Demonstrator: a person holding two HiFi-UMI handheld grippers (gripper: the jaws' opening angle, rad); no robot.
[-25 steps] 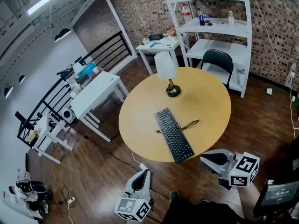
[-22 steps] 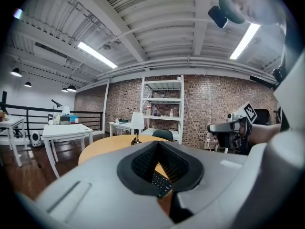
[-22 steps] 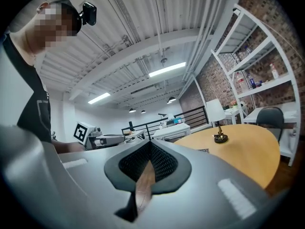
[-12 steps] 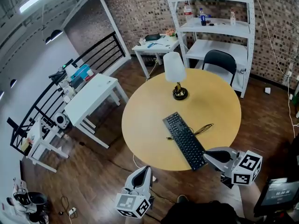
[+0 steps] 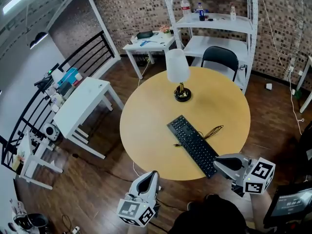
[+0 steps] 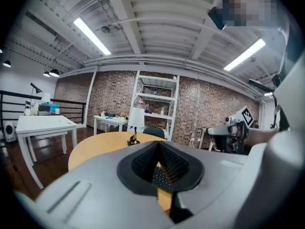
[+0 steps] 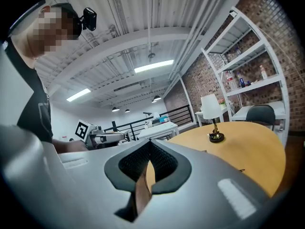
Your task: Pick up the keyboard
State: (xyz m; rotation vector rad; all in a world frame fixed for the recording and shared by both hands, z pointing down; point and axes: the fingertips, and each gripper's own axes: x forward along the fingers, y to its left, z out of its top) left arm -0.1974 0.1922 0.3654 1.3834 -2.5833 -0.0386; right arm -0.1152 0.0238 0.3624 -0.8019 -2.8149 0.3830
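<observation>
Keyboard [image 5: 192,146], black, lying flat and slantwise on a round wooden table [image 5: 146,130], its near end close to the table edge nearest the person. A thin dark cable [image 5: 213,130] curls on the tabletop just beside the keyboard's right side. Nothing holds the keyboard.

The right gripper [image 5: 217,163] sits at the table edge, its tip just beside the keyboard's near end; whether it touches cannot be told. In the right gripper view its jaws [image 7: 149,149] are pressed together with nothing between them. The left gripper [image 5: 153,174] hangs over the wood floor [image 5: 97,189], just off the table edge and well apart from the keyboard. In the left gripper view its jaws [image 6: 158,147] are also closed and empty, with keyboard keys [image 6: 164,175] seen past them. Each gripper carries a cube with square markers.

Farther along the table stands a lamp [image 5: 178,74] with a white shade. Behind the table are a black chair [image 5: 220,60] and a white shelf unit [image 5: 214,21] against a brick wall. A white desk [image 5: 80,106] stands to the left, near a black railing [image 5: 73,62]
</observation>
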